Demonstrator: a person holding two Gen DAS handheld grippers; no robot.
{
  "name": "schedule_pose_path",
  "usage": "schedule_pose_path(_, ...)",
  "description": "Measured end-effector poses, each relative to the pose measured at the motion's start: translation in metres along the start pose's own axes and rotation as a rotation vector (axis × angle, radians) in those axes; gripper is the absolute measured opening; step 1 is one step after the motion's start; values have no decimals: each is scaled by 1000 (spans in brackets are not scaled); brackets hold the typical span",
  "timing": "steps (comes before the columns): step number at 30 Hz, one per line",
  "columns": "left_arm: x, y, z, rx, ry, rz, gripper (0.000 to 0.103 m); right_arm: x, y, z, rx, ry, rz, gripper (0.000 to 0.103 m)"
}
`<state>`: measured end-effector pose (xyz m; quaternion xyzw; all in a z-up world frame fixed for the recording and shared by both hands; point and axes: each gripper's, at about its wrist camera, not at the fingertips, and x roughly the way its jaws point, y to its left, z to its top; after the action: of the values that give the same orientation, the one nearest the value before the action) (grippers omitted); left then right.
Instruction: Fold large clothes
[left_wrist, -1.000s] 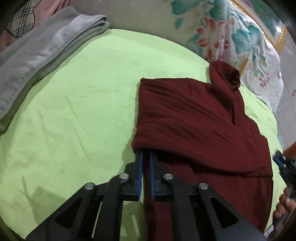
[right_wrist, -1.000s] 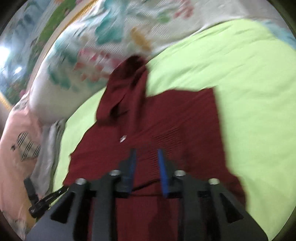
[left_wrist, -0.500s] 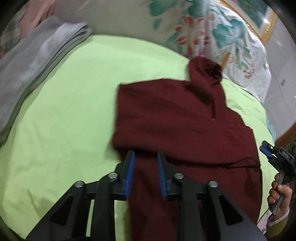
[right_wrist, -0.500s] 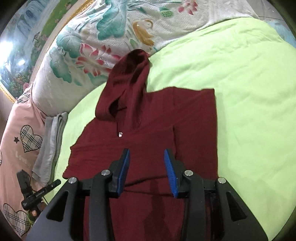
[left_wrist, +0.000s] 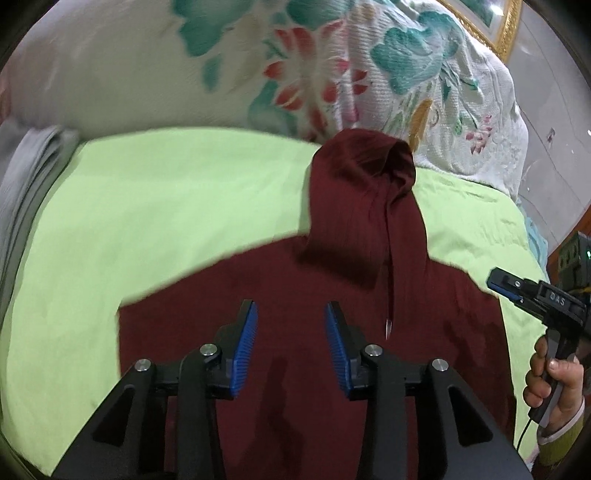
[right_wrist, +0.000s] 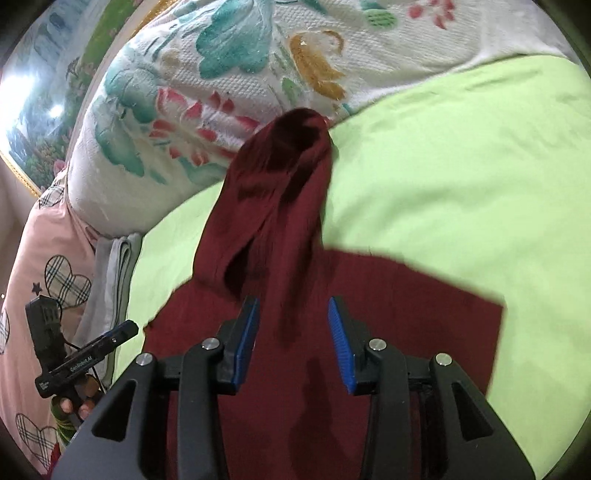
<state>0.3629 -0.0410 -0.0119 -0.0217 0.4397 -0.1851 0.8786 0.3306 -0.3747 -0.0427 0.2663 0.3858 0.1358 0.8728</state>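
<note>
— Since the earlier frames, what had moved?

— Both grippers had pulled back and up from the maroon hoodie (left_wrist: 332, 332). The left gripper (left_wrist: 291, 339), which had been pinched on the hoodie's left folded edge, had let go; its jaws were opening, with no cloth between the blue pads (left_wrist: 243, 343).

— And the right gripper (right_wrist: 293, 338)?

— It hung over the middle of the hoodie, its 2 pads apart and gripping nothing. In the left wrist view it also showed at the right edge (left_wrist: 517, 291), held in the person's right hand (left_wrist: 554, 380).

— Where did the hoodie lie?

— It lay flat on the lime-green sheet (left_wrist: 166, 206), sides folded in so that the body made a rectangle. Its hood (right_wrist: 280, 177) stretched away to the far side, the tip reaching the floral quilt (right_wrist: 221, 74).

— Anything else around?

— A folded grey towel (left_wrist: 22, 192) sat at the far left edge of the sheet. From the right wrist view, a pink pillow with checked hearts (right_wrist: 44, 258) lay at the left, and the left gripper (right_wrist: 88, 354) showed in front of it.
</note>
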Motion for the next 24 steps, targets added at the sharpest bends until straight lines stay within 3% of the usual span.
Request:
schedule_pose_path(9,109,-26,107,28,23,10,47,88,-28,98,48,22,-5,40)
schedule_pose_path(15,166,-43,149,53,35,19,47,124,-30,130,41,5,39,40)
schedule_pose_path(18,185,-50,155,56,33,53,44,136,-27,143,13,-20,-1,40)
schedule_pose_path(19,192,-50,156,54,36,62,36,139,-27,147,8,-29,-13,40)
schedule_pose_path(20,196,-51,157,50,41,62,12,143,-27,151,8,-39,-28,38)
schedule_pose_path(21,202,-51,159,45,54,48,5,144,-27,155,10,-50,-32,15)
schedule_pose_path(22,202,-51,159,42,52,39,5,143,-26,159,6,-59,-30,4)
schedule_pose_path(24,193,-52,159,51,9,32,4,134,-20,160,-5,-84,-32,4)
